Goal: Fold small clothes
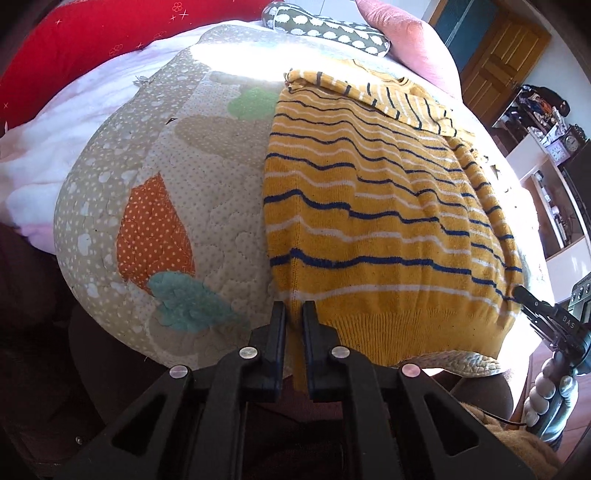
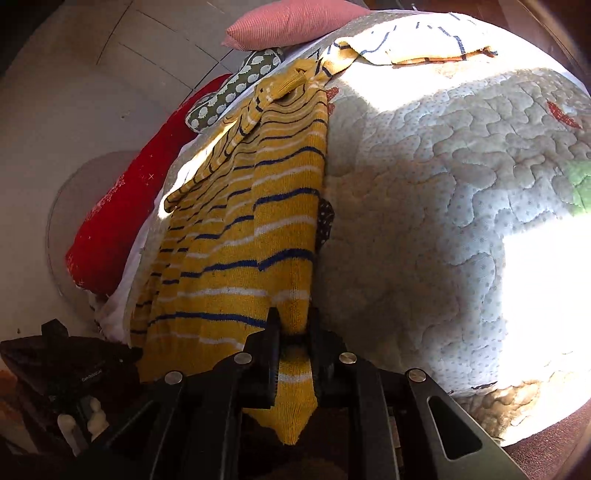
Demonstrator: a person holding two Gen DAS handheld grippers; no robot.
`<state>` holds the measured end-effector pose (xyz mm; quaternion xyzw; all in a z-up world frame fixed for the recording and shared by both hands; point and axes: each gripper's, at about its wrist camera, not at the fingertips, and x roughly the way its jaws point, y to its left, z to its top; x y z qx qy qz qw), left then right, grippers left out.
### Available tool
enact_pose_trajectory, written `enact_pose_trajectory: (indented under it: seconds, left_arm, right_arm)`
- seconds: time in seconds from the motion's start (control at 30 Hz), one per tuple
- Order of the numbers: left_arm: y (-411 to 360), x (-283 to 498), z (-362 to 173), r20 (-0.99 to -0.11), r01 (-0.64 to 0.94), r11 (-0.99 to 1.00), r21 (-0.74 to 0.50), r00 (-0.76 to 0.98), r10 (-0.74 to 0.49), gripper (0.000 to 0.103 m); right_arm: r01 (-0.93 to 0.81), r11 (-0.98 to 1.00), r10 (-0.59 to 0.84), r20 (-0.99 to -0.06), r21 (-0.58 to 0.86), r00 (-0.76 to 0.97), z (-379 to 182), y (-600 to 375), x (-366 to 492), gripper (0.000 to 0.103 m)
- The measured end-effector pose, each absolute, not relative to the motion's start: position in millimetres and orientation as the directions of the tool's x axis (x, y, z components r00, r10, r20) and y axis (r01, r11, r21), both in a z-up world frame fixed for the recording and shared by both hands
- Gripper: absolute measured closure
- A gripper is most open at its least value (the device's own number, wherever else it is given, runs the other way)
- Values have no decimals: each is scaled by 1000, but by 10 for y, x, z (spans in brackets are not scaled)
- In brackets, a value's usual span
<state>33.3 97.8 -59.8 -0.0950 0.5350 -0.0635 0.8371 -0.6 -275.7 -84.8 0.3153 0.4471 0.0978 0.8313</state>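
The sweater (image 1: 373, 206), yellow knit with blue and white stripes, lies flat on the quilt (image 1: 207, 206), hem nearest, sleeves folded in across the upper body. It sits toward one side of the quilt, its long edge straight along the patchwork.

It looks soft, thick and light, a limp knit that will sag and drag rather than hold a shape. The ribbed hem band is the firmest part and gives the best purchase, so the two bottom corners are the places to take hold. Lifted from there, the body should hang evenly and fold up toward the neck. The loose sleeves may slide off if the cloth is raised fast.

The left gripper (image 1: 294, 314) is closed on the hem's corner at the sweater's straight edge, a thin strip of knit showing between its pads. The right gripper (image 2: 293, 325) is clamped on the opposite hem corner, with a bunch of yellow cloth gathered between its fingers and a point of fabric hanging below them.

Beyond the quilt lie a red blanket (image 1: 85, 48), a spotted cushion (image 1: 332, 29) and a pink pillow (image 1: 402, 33).
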Motion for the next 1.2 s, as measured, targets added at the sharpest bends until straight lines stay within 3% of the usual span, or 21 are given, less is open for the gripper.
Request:
enact_pose_trajectory:
  seconds: [0.1,0.13,0.17,0.33,0.4,0.5,0.63,0.8,0.83,0.87,0.93,1.0,1.2]
  left_arm:
    - [1083,262,-474,-860,-18,979,-205,480,-172,93]
    - [1118,252,-426,-853,-27,980,-197,498,-158,87]
    - [1153,244,-378,-845,-37,980,-194,514,-148,80]
    - [1120,326,-144,-807,-19,986,-165,577,-124,64]
    - [1015,383,-92,-799,1,987,-159,588,-129,57]
    - [843,473,-84,-806,39,984,-172,570,-163,55]
    - [551,566,-162,-826,95,983,-159,533,-185,54]
    - [327,618,-278,-847,132,975,-176,485,-218,54]
    - [315,616,-286,-849,133,975,-175,482,-219,54]
    - [312,604,-287,-849,134,976,-173,482,-217,54]
    - [330,583,-287,-849,135,977,-163,485,-209,54]
    - [365,584,-300,-853,129,980,-154,484,-197,54]
    - [435,659,-378,-861,101,971,-218,448,-241,54]
  right_arm:
    - [182,786,360,-676,591,643,-705,-3088,89,60]
    - [209,779,328,-668,591,667,-664,-3261,161,53]
    - [244,767,293,-662,594,689,-646,-3432,220,52]
    - [437,661,130,-667,609,734,-630,-4249,642,49]
    - [487,676,46,-690,554,722,-561,-4369,828,49]
    - [539,751,-164,-684,381,711,-300,-4318,992,50]
    - [390,873,-105,-669,292,736,-174,-4047,1298,50]
    - [286,935,-26,-765,209,643,-525,-3944,1806,50]
    - [298,935,-34,-785,193,618,-634,-3975,1849,56]
    - [319,927,-44,-786,197,616,-671,-4032,1861,82]
    - [354,883,12,-769,308,639,-637,-4257,1792,97]
    - [391,842,8,-733,372,680,-510,-4487,1665,97]
    - [563,721,-186,-668,405,720,91,-5392,1289,98]
